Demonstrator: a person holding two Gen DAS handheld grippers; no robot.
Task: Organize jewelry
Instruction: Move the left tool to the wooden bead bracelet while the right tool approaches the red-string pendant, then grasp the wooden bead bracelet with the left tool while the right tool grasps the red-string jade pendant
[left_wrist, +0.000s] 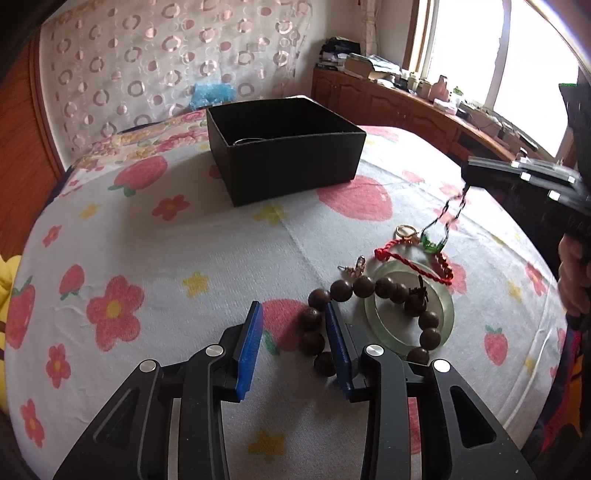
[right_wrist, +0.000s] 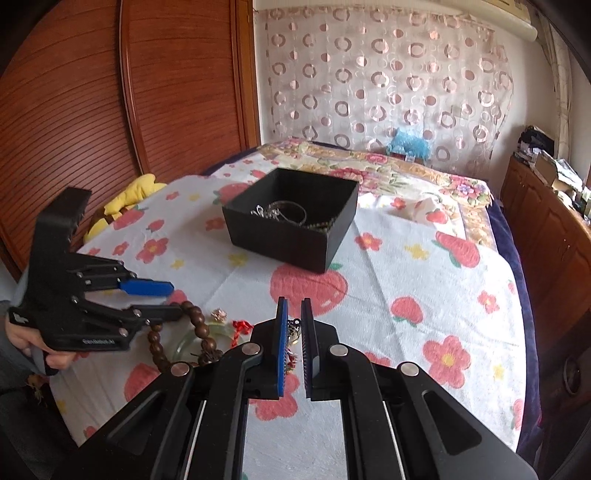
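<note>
Right gripper (right_wrist: 294, 325) pinches a thin chain necklace (left_wrist: 448, 214) hanging above the bed, far from the black box (right_wrist: 295, 236), and its dangling green end might catch the red cord (left_wrist: 410, 258) and drag it.

Both the left gripper (left_wrist: 293, 325) and the right gripper (right_wrist: 294, 325) have matte black skeletal arms with triangular cut-outs, round silver pivot pins and ribbed blue finger pads (left_wrist: 250, 350).
</note>
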